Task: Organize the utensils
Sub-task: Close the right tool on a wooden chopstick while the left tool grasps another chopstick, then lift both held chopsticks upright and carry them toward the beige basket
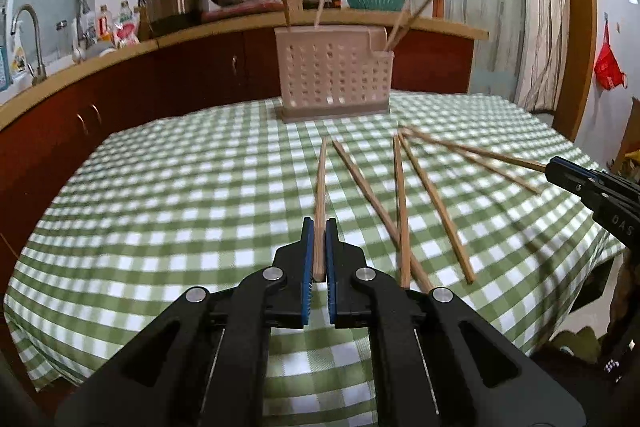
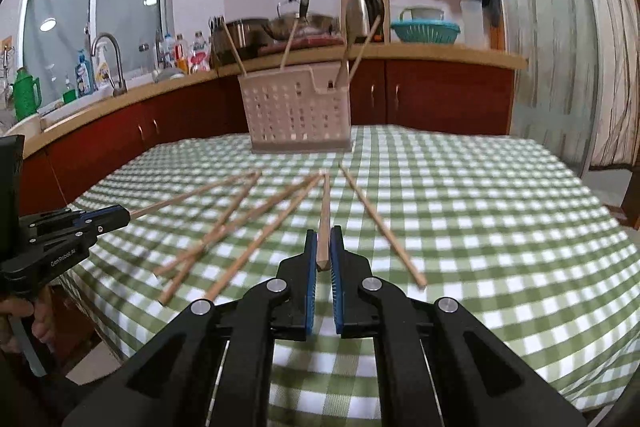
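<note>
Kitchen cupboards of dark red wood with a pale top run along the far wall, and in front of them stands a desk [image 1: 160, 187] covered by a green and white checked cloth.

On the far side of the desk, near the middle, stands a pale plastic basket full of small holes [image 1: 334, 75]. A few wooden chopsticks stand in the basket [image 2: 362, 53] and lean out over its rim.

Going from left to right on the cloth: the left claw [image 1: 319, 251] is clamped on one long brown wooden chopstick [image 1: 320, 187]. The blue pads press on both sides of its near end, and its far tip points at the basket. Just right of it, four loose wooden chopsticks [image 1: 432, 203] lie flat on the cloth, spread like a fan. Two of them cross near their near ends. Farther right, the right claw [image 2: 323, 253] is clamped on another brown wooden chopstick [image 2: 325, 211], again at the near end, and its tip also points toward the basket. One more loose chopstick [image 2: 380, 223] lies on the cloth to the right of it.

A person's hand [image 2: 28, 319] holds the handle of the left claw at the near left edge of the right wrist view.
</note>
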`<state>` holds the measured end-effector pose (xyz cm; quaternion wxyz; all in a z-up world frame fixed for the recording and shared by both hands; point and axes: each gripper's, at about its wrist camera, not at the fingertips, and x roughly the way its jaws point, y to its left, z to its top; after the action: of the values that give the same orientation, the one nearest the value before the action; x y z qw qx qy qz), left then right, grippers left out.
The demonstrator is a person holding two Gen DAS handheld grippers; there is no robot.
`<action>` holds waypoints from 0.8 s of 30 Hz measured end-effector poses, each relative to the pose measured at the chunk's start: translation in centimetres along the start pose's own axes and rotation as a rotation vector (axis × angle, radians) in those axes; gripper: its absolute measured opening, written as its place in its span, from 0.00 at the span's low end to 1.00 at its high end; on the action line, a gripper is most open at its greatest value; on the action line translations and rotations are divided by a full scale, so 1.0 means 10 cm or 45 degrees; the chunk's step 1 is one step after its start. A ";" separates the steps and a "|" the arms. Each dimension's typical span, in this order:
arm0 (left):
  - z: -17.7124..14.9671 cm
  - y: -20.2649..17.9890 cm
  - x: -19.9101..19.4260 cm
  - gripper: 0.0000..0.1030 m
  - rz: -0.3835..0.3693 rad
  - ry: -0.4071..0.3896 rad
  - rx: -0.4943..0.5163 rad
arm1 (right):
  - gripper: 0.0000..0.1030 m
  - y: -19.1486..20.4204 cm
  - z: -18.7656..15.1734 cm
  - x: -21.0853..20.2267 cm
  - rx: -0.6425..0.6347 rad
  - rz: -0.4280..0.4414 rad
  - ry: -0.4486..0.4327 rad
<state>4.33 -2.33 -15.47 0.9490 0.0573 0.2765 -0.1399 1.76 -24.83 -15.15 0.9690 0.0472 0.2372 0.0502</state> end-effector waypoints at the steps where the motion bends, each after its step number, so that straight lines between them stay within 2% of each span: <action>1: 0.03 0.02 -0.04 0.06 0.004 -0.017 -0.005 | 0.07 0.00 0.04 -0.03 0.000 0.001 -0.018; 14: 0.53 0.14 -0.41 0.06 0.037 -0.228 -0.033 | 0.07 -0.02 0.45 -0.31 0.020 0.016 -0.164; 24: 0.91 0.24 -0.32 0.06 0.028 -0.266 -0.026 | 0.07 -0.03 0.83 -0.15 -0.002 0.028 -0.206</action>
<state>7.07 -1.02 -6.05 0.9747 0.0358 0.1769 -0.1321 4.34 -25.87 -7.17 0.9845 0.0531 0.1574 0.0569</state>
